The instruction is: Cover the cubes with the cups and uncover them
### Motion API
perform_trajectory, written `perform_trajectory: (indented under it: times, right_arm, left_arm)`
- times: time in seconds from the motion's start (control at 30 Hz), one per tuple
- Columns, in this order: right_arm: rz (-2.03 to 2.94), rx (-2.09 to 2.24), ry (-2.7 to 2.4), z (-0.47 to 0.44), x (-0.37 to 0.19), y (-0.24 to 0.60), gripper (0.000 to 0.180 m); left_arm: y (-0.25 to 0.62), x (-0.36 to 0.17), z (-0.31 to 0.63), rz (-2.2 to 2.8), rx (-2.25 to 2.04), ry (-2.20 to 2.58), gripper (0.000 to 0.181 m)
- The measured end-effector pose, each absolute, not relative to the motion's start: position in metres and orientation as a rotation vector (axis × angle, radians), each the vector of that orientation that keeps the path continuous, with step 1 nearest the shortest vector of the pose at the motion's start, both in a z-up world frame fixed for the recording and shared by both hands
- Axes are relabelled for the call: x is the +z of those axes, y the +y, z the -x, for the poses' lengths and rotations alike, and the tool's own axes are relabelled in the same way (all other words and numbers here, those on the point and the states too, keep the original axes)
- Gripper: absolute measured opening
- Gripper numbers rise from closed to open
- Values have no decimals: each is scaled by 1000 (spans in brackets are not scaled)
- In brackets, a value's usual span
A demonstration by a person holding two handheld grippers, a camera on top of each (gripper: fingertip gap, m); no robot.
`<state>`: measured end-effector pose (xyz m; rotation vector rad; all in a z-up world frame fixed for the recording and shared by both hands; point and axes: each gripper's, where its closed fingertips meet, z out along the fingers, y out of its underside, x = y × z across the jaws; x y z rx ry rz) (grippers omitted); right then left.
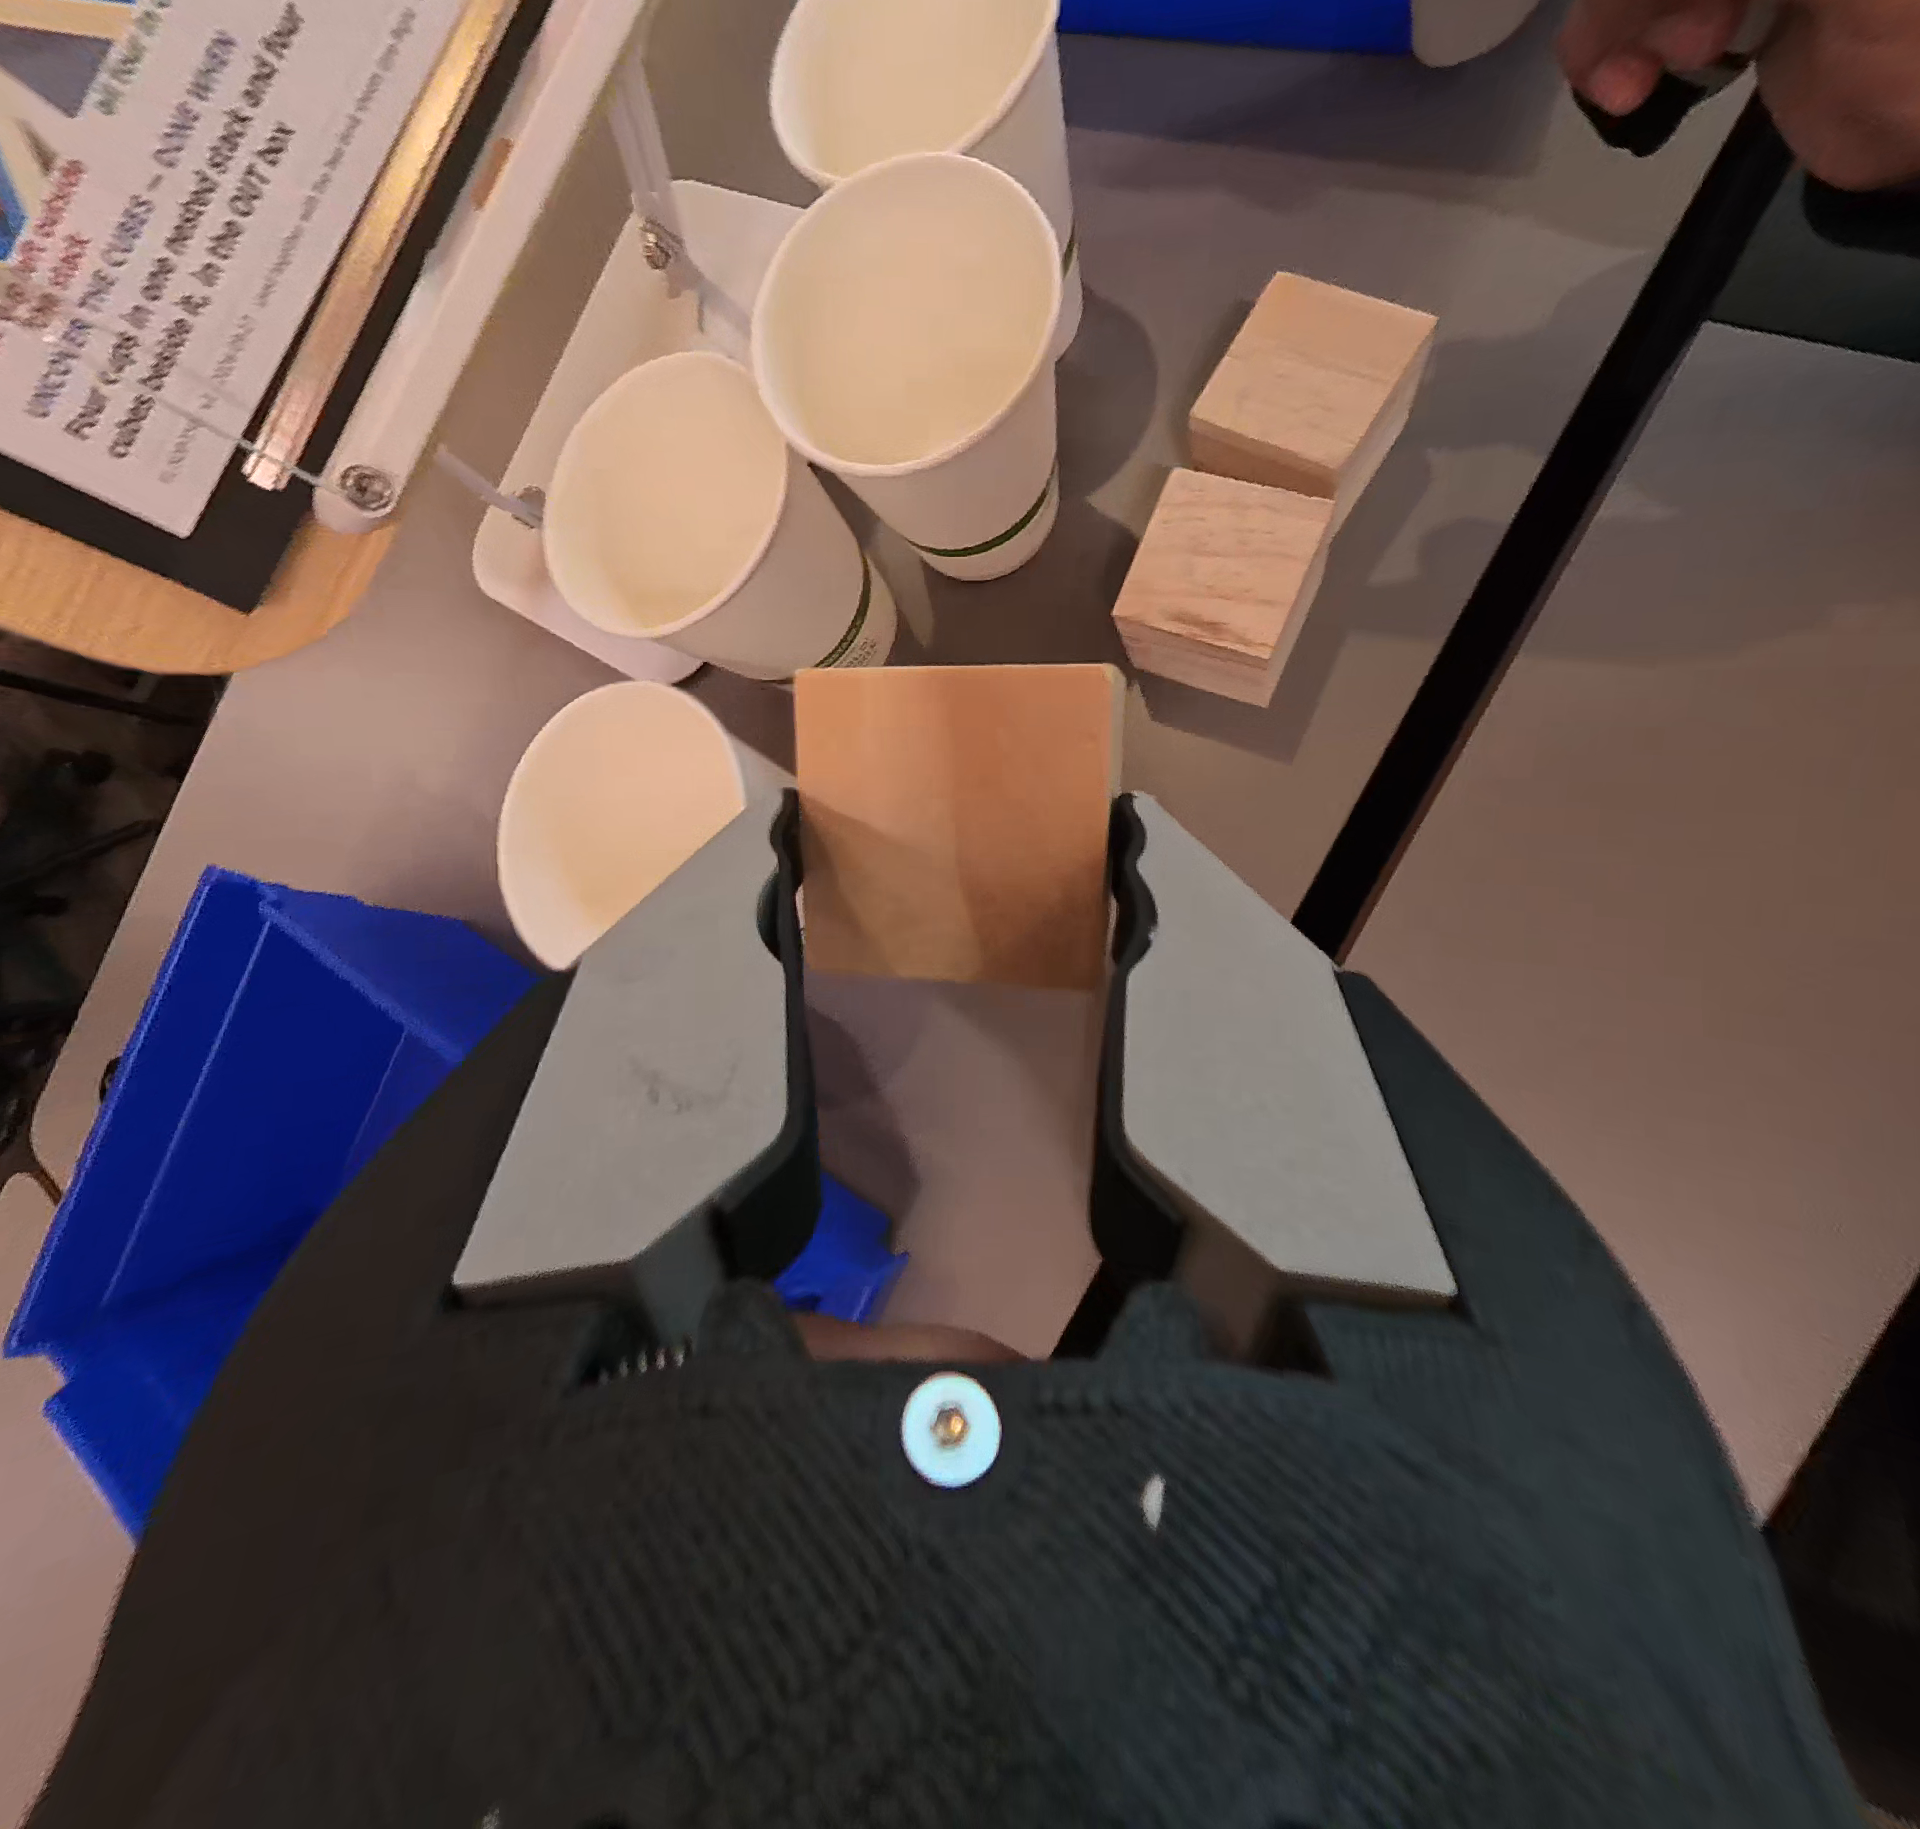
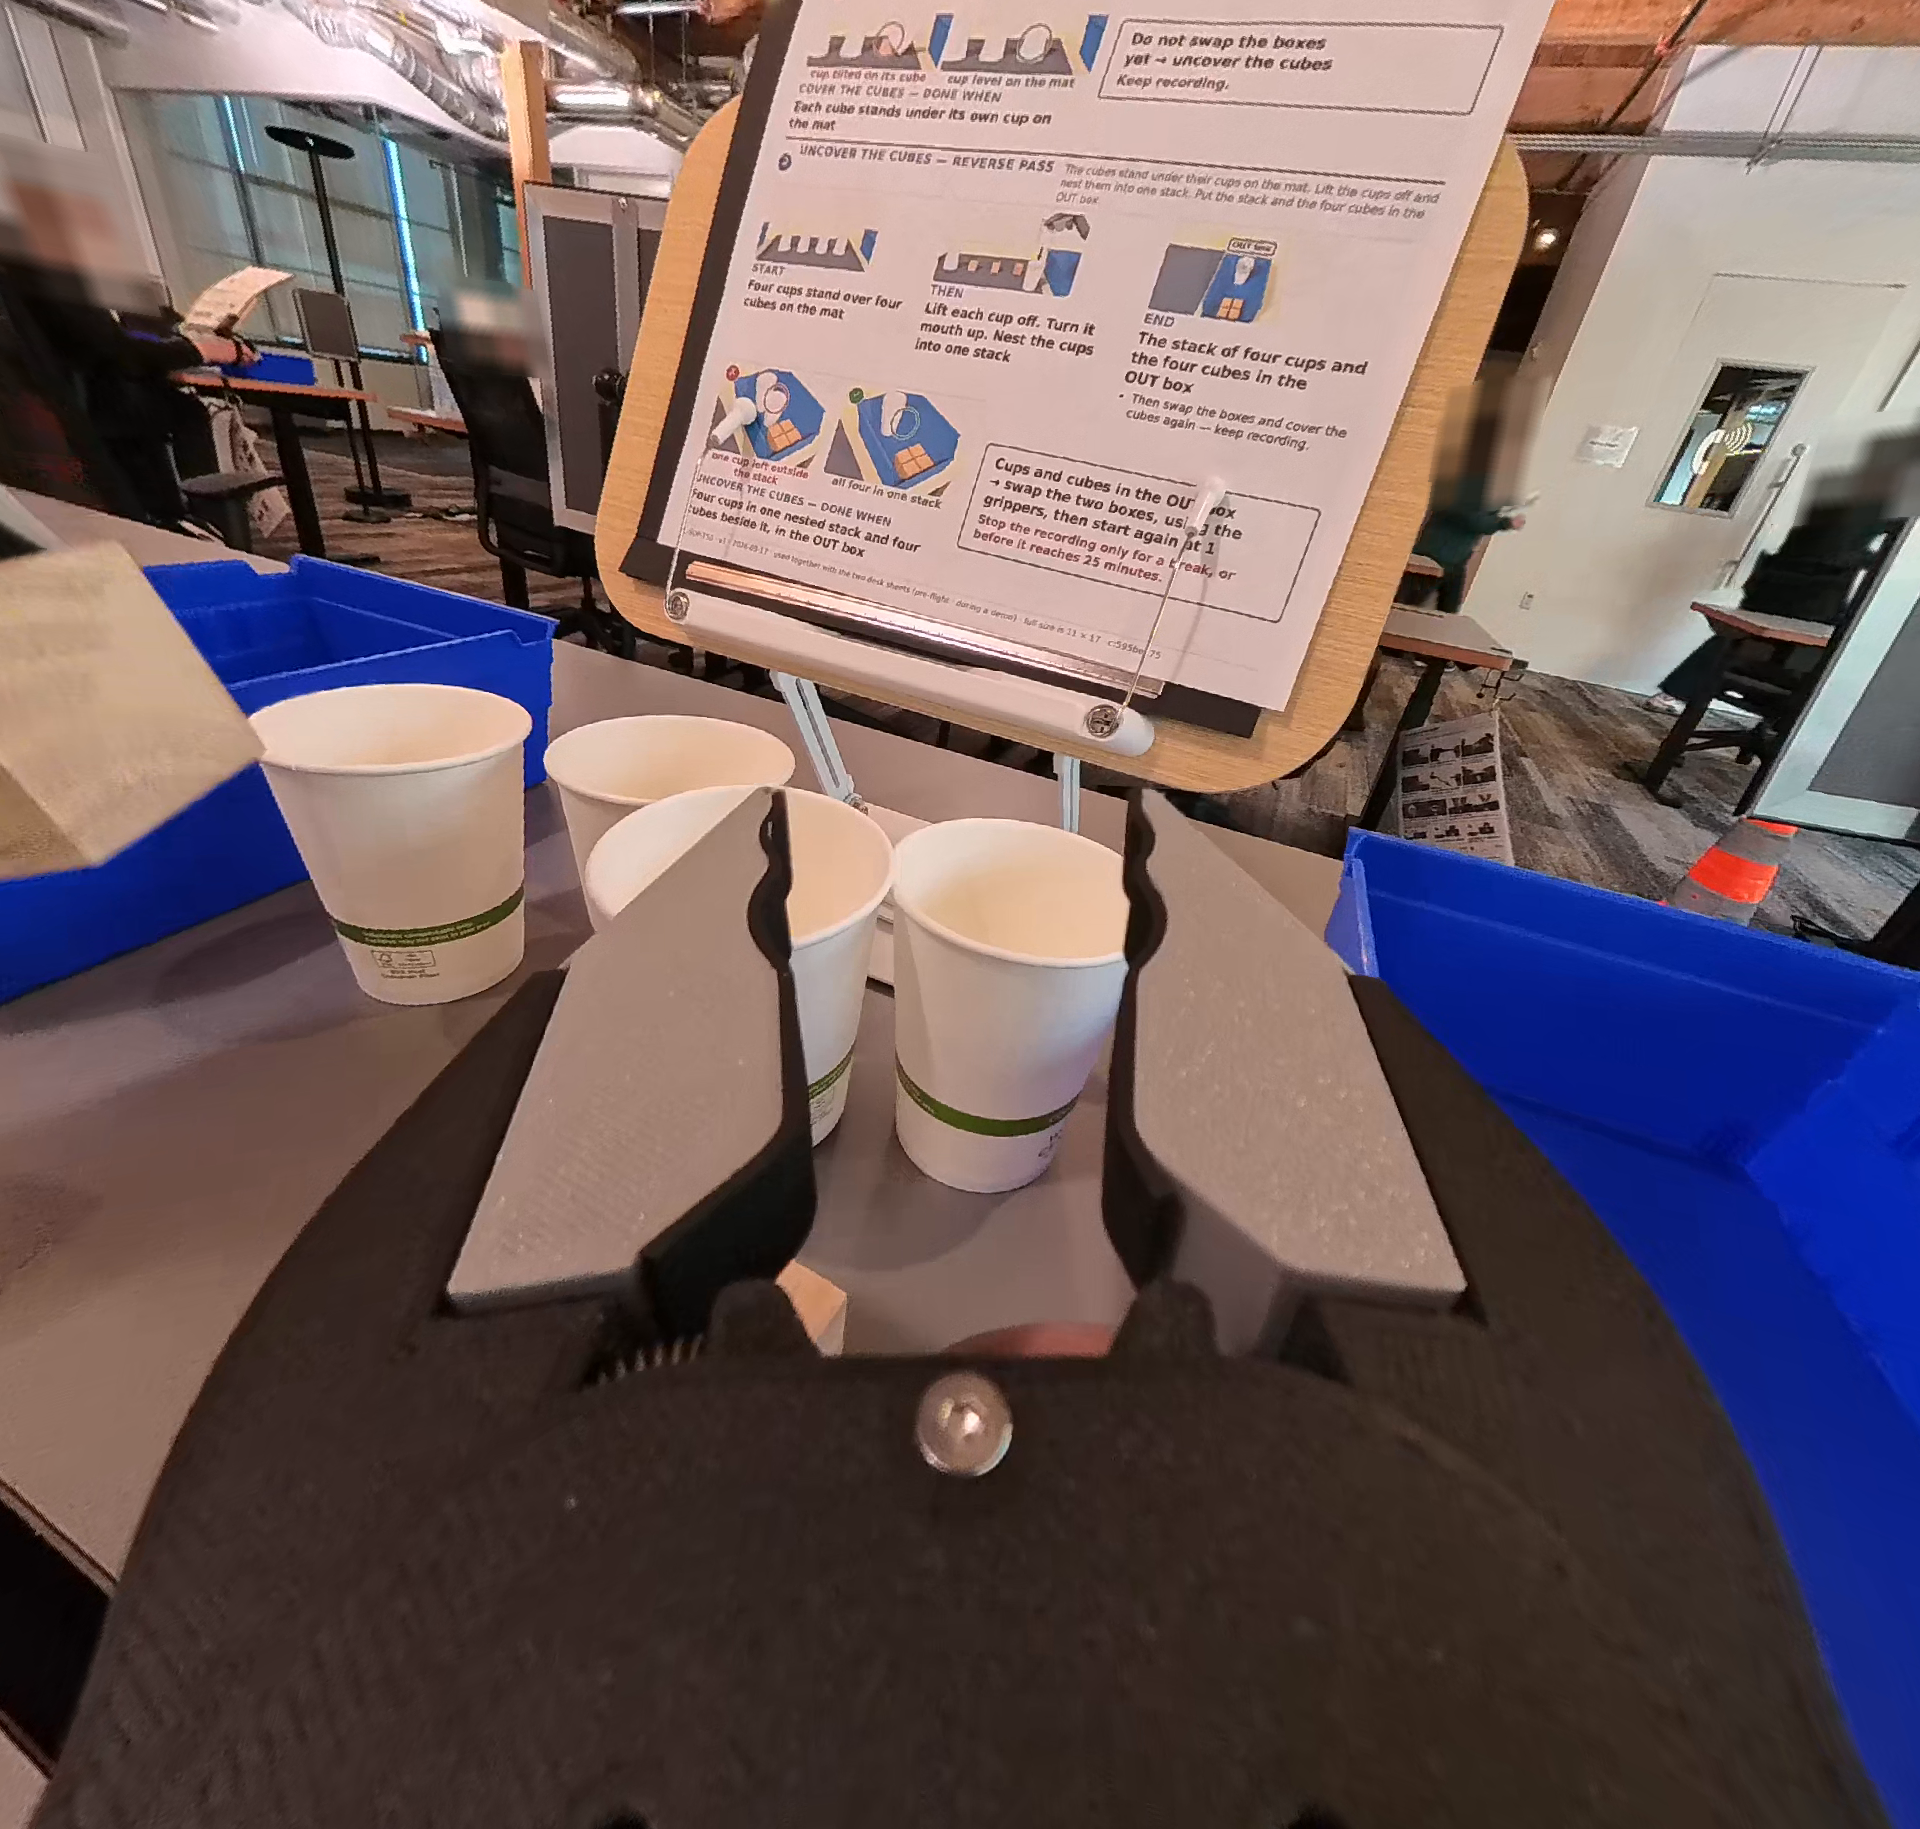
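Your left hand-held gripper (image 1: 956,880) squeezes a wooden cube (image 1: 951,823) between its two fingers and holds it up above the grey counter (image 1: 1455,1000). Two more cubes (image 1: 1262,491) sit on the counter, touching each other, just past the held one and to its right. Four white paper cups (image 1: 894,345) stand mouth up near them, close together in a bunch. A blue bin (image 1: 239,1083) sits at the left of that hand-held gripper.

Your right hand-held gripper (image 2: 951,958) is open wide and holds nothing. It points at the cups (image 2: 1008,990), which stand just in front of it. Behind the cups, a sheet with pictures (image 2: 1091,252) rests on a stand. Blue bins (image 2: 1621,1031) sit on both sides of the counter.
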<state>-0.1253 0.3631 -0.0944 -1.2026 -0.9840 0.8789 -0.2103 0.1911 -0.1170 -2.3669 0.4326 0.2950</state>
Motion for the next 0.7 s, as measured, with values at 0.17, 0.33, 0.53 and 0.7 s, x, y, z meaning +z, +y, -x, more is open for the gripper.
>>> perform_trajectory:
  times: [0.17, 0.33, 0.53, 0.7]
  right_arm:
    - [1207, 892, -958, 121, -91, 368, 62]
    - [1206, 892, -955, 121, -90, 368, 62]
    - [1201, 897, -953, 120, -88, 367, 62]
    - [1200, 901, -950, 119, -87, 367, 62]
  left_arm:
    - [207, -135, 196, 2407, 268, 494, 59]
    - [217, -158, 186, 2462, 244, 562, 58]
    - [220, -197, 188, 2577, 229, 652, 58]
    - [225, -221, 189, 2637, 243, 706, 58]
